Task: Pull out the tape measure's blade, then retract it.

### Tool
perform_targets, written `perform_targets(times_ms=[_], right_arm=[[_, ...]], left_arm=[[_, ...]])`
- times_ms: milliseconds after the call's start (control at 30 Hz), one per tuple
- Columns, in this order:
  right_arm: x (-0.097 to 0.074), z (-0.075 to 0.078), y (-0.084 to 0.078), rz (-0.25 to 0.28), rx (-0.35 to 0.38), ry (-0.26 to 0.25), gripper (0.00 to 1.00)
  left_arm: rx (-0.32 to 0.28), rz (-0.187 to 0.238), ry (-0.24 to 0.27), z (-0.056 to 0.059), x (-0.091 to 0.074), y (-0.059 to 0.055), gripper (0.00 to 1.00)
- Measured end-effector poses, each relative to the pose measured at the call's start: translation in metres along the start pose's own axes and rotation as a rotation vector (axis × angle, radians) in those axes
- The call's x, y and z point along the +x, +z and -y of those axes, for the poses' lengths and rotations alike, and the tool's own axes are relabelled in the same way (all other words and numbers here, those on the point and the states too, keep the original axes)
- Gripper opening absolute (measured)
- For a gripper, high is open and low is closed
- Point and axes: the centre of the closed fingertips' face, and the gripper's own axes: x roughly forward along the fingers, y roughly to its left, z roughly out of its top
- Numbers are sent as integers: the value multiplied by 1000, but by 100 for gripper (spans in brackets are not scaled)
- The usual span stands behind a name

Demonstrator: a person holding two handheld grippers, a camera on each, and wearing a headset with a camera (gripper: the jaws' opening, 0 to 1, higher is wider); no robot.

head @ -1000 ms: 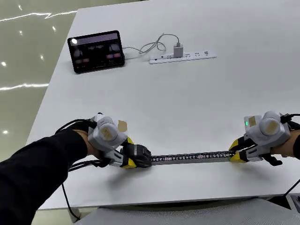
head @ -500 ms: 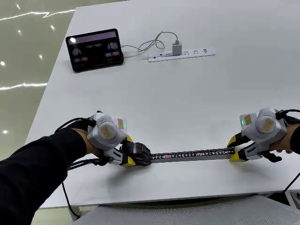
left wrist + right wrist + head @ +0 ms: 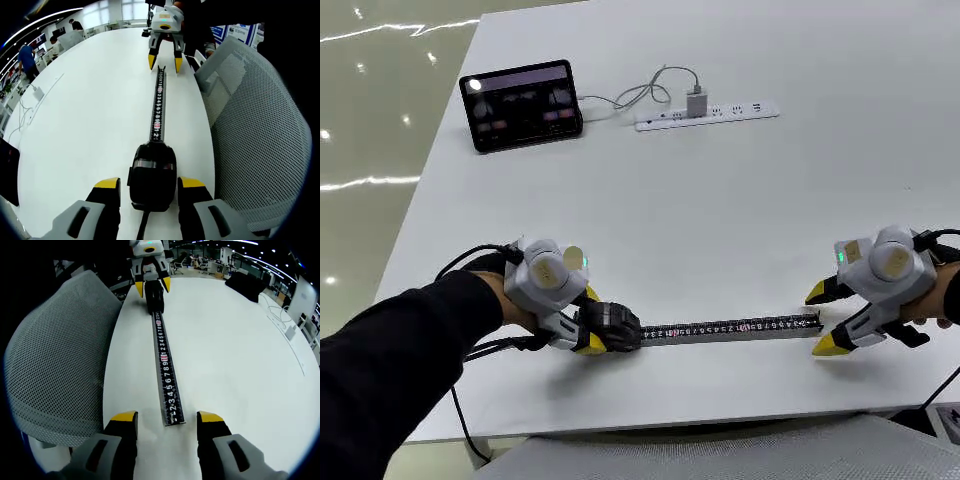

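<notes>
Since the earlier frame the right tool (image 3: 820,320) has let go of the blade (image 3: 730,328): its jaws, which were pinched on the tip, now stand wide, one on each side of the free end.

In the head view the tape measure (image 3: 610,326) lies near the front edge of the white worktop (image 3: 720,200). The left tool (image 3: 592,322) clamps its dark case, and the blade runs flat across the worktop toward the right tool. A tablet (image 3: 522,106) and a power strip (image 3: 708,117) sit well apart at the far side.

In the left gripper view the left tool (image 3: 150,182) has its yellow-tipped jaws narrow and pressed against both flanks of the case (image 3: 152,175). The blade (image 3: 157,105) reaches straight ahead to the spread right tool (image 3: 163,62). A mesh chair (image 3: 255,125) stands just beyond the worktop edge.

In the right gripper view the right tool (image 3: 167,416) is wide and holds nothing; the blade's end (image 3: 173,421) lies between its tips without touching either.

The pull-out looks done, so retraction is probably the step in hand. To do it well, the left tool should hold the case firmly and level so that the blade feeds straight into the mouth. The right tool should stay clear of the blade's line, or guide the tip lightly. A free blade could whip sideways or drag the case along.
</notes>
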Motion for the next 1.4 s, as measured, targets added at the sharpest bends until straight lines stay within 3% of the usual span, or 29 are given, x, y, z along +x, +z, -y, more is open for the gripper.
perform_targets(times_ms=[100,267,533,567,633,833,933,1000,1100,1133,1233,1300,1333,1400], right_arm=[[-2,1,-2,-3,0,-8,46],[-6,2,-5,5,23,-25,50],[-12,5,-5,54,91,-78,60],[-14,5,-5,65,125,-91,61],[-16,6,-5,76,148,-111,63],[-26,11,0,169,207,-219,77],[-31,10,1,221,270,-252,86],[-38,10,7,277,335,-277,89],[-48,13,6,313,353,-323,93],[-50,12,4,325,374,-330,93],[-52,5,-3,348,420,-332,94],[-53,1,-11,334,428,-350,96],[-55,0,-13,349,440,-365,96],[-61,-3,-16,372,449,-397,99]], left_arm=[[-12,11,14,-4,-3,-1,55],[-38,16,21,-7,-7,-3,57],[-111,41,100,-17,-13,-8,86],[-125,50,104,-17,-13,-9,89],[-131,55,112,-17,-14,-11,91],[-279,165,174,-19,-21,-5,100],[-312,180,230,-20,-26,-10,100],[-351,242,257,-20,-31,-7,100],[-427,242,300,-22,-36,-18,100],[-447,253,349,-27,-41,-21,100],[-532,327,391,-32,-52,-23,100],[-542,333,416,-33,-55,-29,100],[-546,348,441,-33,-58,-31,100],[-586,361,444,-27,-59,-37,100]])
